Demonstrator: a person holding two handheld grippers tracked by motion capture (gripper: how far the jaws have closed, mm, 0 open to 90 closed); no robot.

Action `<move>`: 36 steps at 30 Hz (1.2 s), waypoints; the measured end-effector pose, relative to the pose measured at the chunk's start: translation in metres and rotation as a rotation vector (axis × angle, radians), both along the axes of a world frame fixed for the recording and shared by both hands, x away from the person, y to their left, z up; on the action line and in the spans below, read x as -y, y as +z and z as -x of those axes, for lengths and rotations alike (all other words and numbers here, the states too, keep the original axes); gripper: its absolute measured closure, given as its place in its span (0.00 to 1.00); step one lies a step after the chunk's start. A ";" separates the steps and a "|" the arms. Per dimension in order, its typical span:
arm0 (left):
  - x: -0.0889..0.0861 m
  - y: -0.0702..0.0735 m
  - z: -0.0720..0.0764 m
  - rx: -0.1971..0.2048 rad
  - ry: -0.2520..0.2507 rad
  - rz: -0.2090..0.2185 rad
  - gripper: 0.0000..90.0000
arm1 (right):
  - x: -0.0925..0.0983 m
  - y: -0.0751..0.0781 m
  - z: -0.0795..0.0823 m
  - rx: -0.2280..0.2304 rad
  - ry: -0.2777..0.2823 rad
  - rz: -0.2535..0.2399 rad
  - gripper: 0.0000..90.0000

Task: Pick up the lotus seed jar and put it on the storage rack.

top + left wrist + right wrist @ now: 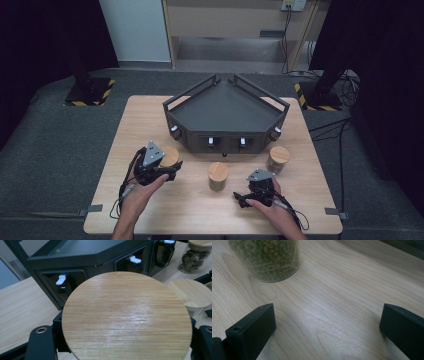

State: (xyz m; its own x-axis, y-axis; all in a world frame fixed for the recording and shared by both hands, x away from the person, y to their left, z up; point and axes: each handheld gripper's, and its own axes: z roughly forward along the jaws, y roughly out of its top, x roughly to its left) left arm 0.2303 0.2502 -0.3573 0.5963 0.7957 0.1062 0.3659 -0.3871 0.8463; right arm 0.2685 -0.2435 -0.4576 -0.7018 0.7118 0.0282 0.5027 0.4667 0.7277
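A jar with a round bamboo lid (126,317) sits between the jaws of my left gripper (122,340), which is shut on it below the lid. From above, that jar (170,156) is at the table's front left with the left gripper (172,162) around it; whether its base touches the wood is hidden. My right gripper (241,198) lies low at the front right, pointing left, open with nothing between its jaws. In the right gripper view, the right gripper (327,325) faces bare wood, with a glass jar of green beans (267,260) ahead to the left.
A dark angular rack (225,135) with white latches fills the table's middle and rises just behind the held jar, its front wall (82,255) close by. The green-bean jar (218,175) stands in front of it, and a third jar (278,157) stands at the right.
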 end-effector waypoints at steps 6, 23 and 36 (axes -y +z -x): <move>0.003 0.007 -0.007 0.016 -0.028 0.009 0.27 | 0.000 0.000 0.000 0.000 0.000 0.000 0.01; 0.013 0.027 -0.035 0.042 -0.082 0.015 0.27 | 0.000 0.000 0.000 0.000 0.001 -0.001 0.01; 0.014 0.042 -0.051 0.063 -0.097 0.024 0.27 | 0.000 0.000 0.000 0.000 0.001 -0.001 0.01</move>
